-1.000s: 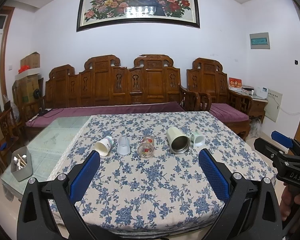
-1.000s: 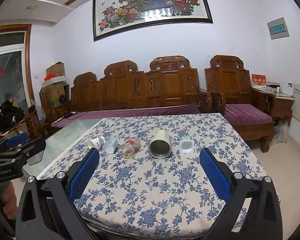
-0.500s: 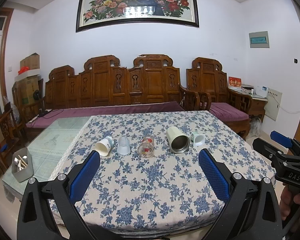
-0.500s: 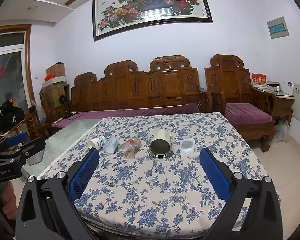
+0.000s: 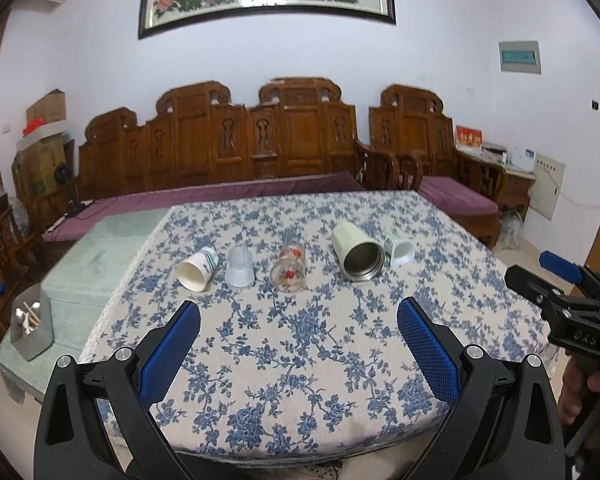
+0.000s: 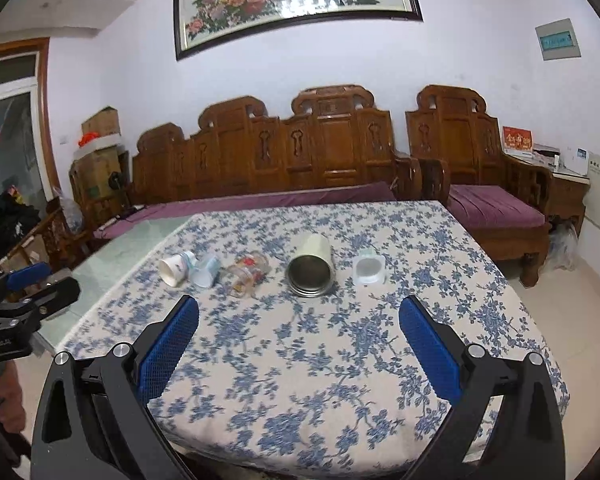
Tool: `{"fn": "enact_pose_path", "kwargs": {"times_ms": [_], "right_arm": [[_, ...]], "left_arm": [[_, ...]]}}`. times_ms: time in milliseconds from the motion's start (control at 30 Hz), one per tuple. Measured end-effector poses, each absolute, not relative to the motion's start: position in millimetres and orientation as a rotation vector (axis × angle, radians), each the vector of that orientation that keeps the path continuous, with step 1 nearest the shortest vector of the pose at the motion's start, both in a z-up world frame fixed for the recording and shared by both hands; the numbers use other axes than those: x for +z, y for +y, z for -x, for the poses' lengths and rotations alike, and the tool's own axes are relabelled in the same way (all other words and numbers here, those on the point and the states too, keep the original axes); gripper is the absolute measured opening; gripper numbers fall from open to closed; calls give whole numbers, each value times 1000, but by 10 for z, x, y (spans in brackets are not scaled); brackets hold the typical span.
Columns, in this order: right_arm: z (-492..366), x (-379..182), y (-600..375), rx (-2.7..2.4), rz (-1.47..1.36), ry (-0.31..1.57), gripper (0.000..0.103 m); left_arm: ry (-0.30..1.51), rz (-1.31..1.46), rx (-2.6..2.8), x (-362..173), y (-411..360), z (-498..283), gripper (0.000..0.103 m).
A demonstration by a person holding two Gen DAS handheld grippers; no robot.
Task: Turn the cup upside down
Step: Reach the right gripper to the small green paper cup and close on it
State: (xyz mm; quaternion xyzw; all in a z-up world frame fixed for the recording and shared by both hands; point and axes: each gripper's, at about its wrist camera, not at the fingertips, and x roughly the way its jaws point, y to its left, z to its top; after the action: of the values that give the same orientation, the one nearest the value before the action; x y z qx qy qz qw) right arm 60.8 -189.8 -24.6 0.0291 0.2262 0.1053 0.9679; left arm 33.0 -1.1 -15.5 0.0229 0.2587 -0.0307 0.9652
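Five cups lie in a row mid-worktop (image 5: 300, 360), the steel cup (image 5: 357, 256) on its side. Left tongs (image 5: 298, 344) and right tongs (image 6: 299, 340) gape empty over the near edge.

Your left gripper (image 5: 298, 344) is spread wide, its blue-padded fingers (image 5: 172, 350) reaching forward toward 12 o'clock with nothing between them; your right gripper (image 6: 298, 344) matches it, jaws wide apart, pads (image 6: 427, 350) bare and gripping nothing; both are held level and side by side; from the left wrist camera the right gripper sits at 3 o'clock with your right hand (image 5: 587, 388) wrapped on its handle; from the right wrist camera your left hand (image 6: 4, 396) shows at 8 o'clock, closed round its handle.
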Motion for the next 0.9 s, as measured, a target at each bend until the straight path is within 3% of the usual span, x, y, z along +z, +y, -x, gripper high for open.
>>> {"fn": "enact_pose_path", "kwargs": {"times_ms": [200,900], "right_arm": [[-1173,-441,-1995,192,-46,529,100],[-3377,-833,-2229,189,-23,824,76]], "left_arm": [[599,-62,-85,-338,3,-769,95],[816,-94,-194,-997,-142,-2344,95]]}}
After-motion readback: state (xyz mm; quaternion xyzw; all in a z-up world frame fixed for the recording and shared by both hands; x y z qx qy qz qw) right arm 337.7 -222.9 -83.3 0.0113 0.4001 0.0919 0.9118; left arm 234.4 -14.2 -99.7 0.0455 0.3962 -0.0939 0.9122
